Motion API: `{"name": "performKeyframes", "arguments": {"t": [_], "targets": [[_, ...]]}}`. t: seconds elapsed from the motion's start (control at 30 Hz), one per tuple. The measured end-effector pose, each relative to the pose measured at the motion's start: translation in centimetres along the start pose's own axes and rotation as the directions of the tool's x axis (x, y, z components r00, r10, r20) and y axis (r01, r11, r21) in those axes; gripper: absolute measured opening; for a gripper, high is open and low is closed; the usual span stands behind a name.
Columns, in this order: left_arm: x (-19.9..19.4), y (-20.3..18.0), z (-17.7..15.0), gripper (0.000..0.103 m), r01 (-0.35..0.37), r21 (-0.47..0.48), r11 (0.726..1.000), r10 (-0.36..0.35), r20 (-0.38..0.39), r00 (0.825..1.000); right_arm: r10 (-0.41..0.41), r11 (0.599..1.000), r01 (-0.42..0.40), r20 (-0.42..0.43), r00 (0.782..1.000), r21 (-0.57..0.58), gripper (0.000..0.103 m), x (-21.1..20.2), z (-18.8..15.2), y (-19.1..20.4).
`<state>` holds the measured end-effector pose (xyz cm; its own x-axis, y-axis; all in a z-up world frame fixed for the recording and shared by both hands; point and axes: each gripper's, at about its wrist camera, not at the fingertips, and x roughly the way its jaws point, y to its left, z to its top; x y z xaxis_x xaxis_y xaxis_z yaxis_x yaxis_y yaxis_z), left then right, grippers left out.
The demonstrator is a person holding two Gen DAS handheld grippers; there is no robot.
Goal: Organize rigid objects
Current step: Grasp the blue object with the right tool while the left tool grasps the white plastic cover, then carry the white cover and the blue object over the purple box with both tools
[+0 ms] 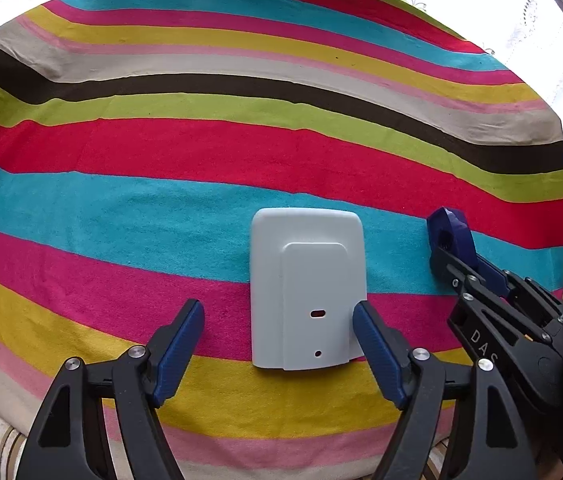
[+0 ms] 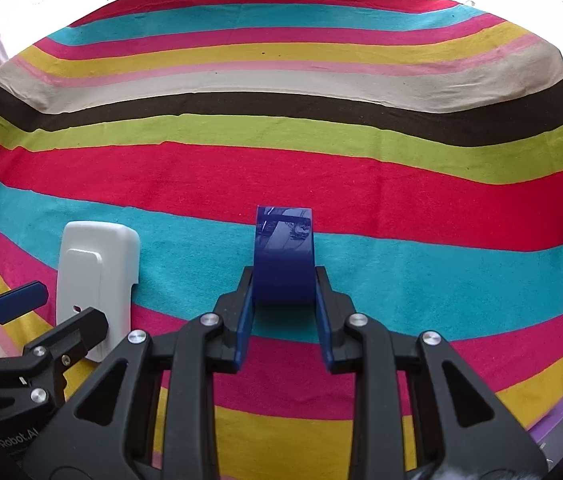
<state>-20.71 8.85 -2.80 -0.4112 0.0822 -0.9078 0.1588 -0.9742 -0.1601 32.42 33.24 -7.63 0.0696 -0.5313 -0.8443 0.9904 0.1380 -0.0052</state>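
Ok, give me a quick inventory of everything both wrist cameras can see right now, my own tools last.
white plastic cover: one, white, flat on the cloth, its near end between the left tool's open fingers, not gripped.
blue tape roll: one, dark blue, standing on edge on the turquoise stripe, right of the cover.
striped cloth: one, multicoloured stripes, covers the whole surface.
curtain: white lace, behind the far edge, backlit.
left tool: one, black with blue pads, open, straddling the cover's near end.
right tool: one, black with blue pads, shut on the blue tape roll.
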Motion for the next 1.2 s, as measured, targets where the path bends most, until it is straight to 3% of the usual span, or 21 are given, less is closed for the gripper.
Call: {"name": "performKeyframes", "arguments": {"t": [0.27,0.4,0.5,0.6,0.8,0.83,0.87,0.97,1.03,1.2], "targets": [[0.1,-1.2,-0.1,0.079,0.045,0.021,0.999,-0.045,-0.011,0.999,-0.009,0.999,0.009,0.005,1.0,0.038,0.031,-1.5,-0.6,-1.3],[0.7,-2.0,0.3,0.083,0.002,0.038,0.999,-0.002,-0.006,1.0,-0.023,0.999,0.023,0.011,1.0,0.04,0.031,-2.2,-0.9,-1.3],[0.7,-2.5,0.4,0.065,-0.033,0.086,0.996,0.032,0.009,0.999,0.01,1.0,-0.01,0.016,1.0,0.029,0.031,-2.9,-1.2,-0.8],[0.3,-1.9,0.2,0.065,-0.018,0.089,0.996,0.017,0.005,1.0,0.035,0.999,-0.035,0.024,0.999,0.004,0.031,-3.9,-1.6,0.4],[-3.9,1.9,-1.4,0.064,-0.032,0.01,0.999,0.031,0.084,0.996,0.107,0.993,-0.106,0.03,0.994,-0.055,0.031,-6.0,-2.6,3.6],[-4.7,2.7,-1.8,0.062,-0.041,-0.006,0.999,0.042,0.1,0.994,0.124,0.99,-0.122,0.028,0.992,-0.073,0.031,-6.4,-2.8,4.4],[-5.4,3.5,-2.1,0.052,-0.054,-0.023,0.998,0.056,0.11,0.992,0.138,0.987,-0.135,0.028,0.99,-0.093,0.031,-6.8,-3.0,5.3],[-7.1,6.0,-3.5,0.048,-0.073,-0.068,0.995,0.08,0.12,0.989,0.176,0.974,-0.169,0.031,0.984,-0.152,0.031,-8.1,-3.7,7.8],[-7.4,7.2,-4.3,0.037,-0.078,-0.081,0.994,0.086,0.1,0.991,0.201,0.963,-0.193,0.028,0.979,-0.188,0.031,-8.7,-4.2,9.3],[-7.5,9.7,-5.7,0.041,-0.055,-0.167,0.984,0.065,0.055,0.996,0.24,0.934,-0.227,0.011,0.971,-0.276,0.031,-10.3,-5.9,12.7]]}}
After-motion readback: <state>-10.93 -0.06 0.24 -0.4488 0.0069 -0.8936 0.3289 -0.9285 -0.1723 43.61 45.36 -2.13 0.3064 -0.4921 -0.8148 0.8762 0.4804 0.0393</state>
